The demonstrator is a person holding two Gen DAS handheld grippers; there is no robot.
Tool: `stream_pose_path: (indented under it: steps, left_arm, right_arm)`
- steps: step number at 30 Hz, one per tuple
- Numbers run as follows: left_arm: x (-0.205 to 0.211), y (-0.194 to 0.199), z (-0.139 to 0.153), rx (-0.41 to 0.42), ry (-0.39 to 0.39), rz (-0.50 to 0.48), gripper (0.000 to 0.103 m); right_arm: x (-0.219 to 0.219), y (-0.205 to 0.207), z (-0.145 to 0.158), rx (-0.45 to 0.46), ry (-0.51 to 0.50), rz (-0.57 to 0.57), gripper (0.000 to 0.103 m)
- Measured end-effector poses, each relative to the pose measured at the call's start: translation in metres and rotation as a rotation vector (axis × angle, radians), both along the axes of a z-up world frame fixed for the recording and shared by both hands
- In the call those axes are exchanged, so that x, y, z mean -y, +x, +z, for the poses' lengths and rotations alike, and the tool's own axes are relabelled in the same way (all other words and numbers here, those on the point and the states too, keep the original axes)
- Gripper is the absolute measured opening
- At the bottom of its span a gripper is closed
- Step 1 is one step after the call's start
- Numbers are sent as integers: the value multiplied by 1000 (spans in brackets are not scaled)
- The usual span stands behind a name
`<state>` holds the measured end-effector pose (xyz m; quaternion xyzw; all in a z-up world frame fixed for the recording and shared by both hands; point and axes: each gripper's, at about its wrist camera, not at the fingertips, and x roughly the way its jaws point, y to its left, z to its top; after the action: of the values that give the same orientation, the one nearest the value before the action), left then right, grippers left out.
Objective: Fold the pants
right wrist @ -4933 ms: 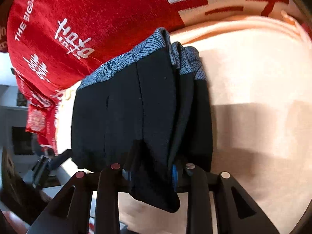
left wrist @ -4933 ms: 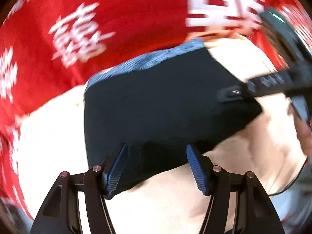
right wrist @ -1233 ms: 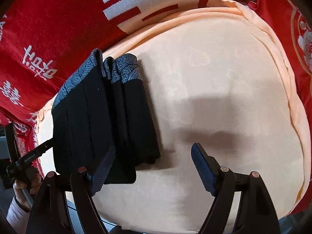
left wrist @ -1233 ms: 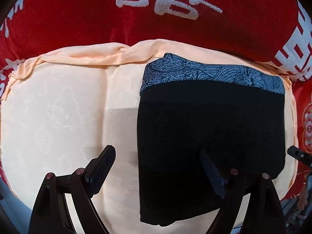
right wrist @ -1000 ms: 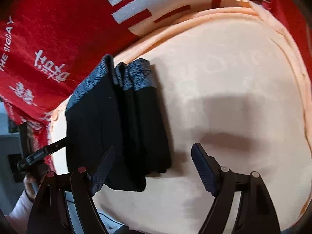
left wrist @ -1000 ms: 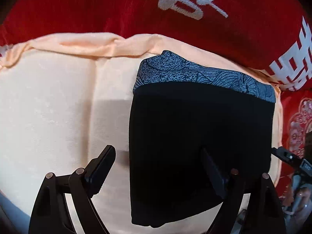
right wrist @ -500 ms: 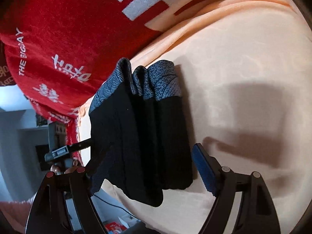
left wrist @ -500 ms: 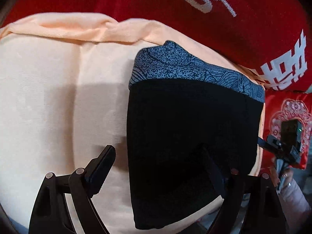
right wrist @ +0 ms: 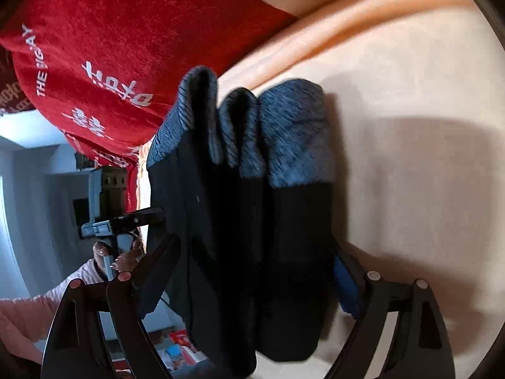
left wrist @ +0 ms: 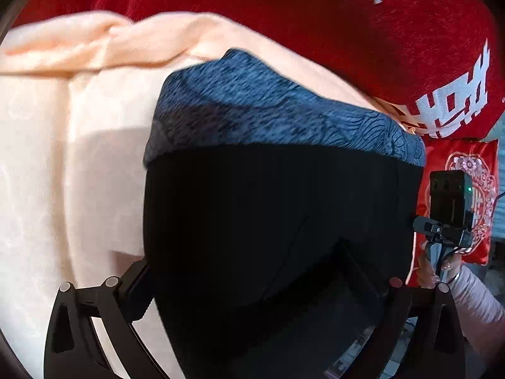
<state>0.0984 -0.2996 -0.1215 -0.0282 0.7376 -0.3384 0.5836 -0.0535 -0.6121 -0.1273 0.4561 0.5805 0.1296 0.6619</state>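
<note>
The folded black pants (left wrist: 268, 221) with a blue-grey patterned waistband (left wrist: 277, 120) lie on a peach cushion (left wrist: 47, 158). In the right wrist view the pants (right wrist: 246, 237) show as several stacked folds seen edge-on. My left gripper (left wrist: 249, 281) is open, its jaws wide apart on either side of the bundle's near end. My right gripper (right wrist: 249, 274) is open, its jaws also straddling the bundle's near end. The near parts of the fingers are partly hidden by black cloth.
A red blanket with white characters (left wrist: 347, 15) lies behind the cushion and also shows in the right wrist view (right wrist: 110, 47). A red embroidered pillow (left wrist: 473, 189) sits at right. The peach cushion (right wrist: 410, 173) extends to the right of the pants.
Both grippers have moved in closer to the pants, so the bundle now sits between each pair of open jaws. The pants look larger in both views.
</note>
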Motion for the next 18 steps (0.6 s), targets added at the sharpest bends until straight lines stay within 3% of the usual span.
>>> stream_pose_path:
  steps: [2, 6, 9, 18]
  left_arm:
    - [-1, -3, 4, 27, 20, 16, 102]
    - [-3, -11, 25, 112, 14, 37, 77]
    - [1, -16, 39, 144, 14, 55, 62]
    - [-6, -42, 81, 183, 25, 102, 57]
  right_arm:
    - [2, 1, -2, -43, 11, -41, 87]
    - [6, -6, 3, -82, -13, -63, 56]
    - [3, -8, 17, -49, -23, -62, 45]
    - [-12, -25, 54, -13, 21, -45, 40]
